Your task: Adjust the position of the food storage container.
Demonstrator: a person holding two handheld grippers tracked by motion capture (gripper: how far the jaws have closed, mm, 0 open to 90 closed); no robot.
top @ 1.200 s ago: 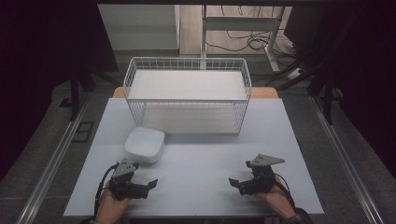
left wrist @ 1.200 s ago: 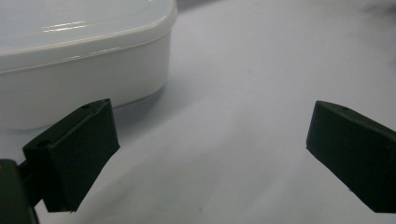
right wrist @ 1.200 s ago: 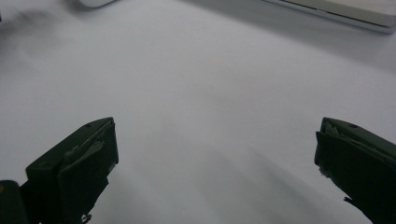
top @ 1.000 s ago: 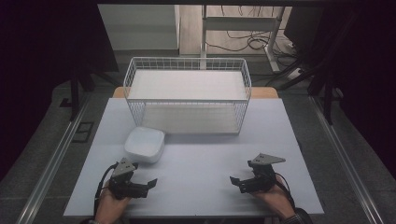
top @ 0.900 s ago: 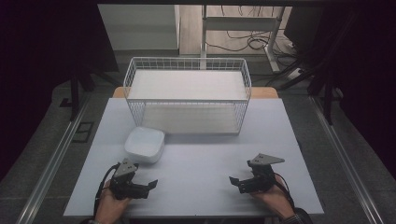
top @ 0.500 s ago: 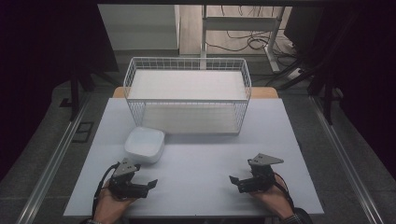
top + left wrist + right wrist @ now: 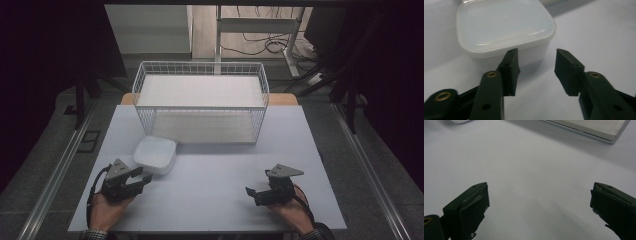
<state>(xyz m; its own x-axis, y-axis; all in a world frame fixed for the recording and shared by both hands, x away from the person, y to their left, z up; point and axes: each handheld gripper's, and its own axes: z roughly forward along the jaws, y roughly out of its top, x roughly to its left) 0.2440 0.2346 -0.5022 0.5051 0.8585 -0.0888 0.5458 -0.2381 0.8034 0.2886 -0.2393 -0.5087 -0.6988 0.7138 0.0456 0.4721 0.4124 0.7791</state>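
Left tongs lining up on the white tub, right tongs idle.

Across the pale surface [image 7: 210, 185], the wire basket [image 7: 200, 107] stands at the far side, and the white lidded tub [image 7: 155, 154] sits just in front of its left end. The left tongs [image 7: 536, 63] hover close to the tub's near corner, jaws apart and holding nothing; the right tongs [image 7: 537, 202] gape wide over bare surface, well apart from everything. Here's the worry: one jaw sits in front of the tub wall, the other off to the side. Closing from there would likely nudge the light tub away, or pinch only the rounded corner and let it slip.
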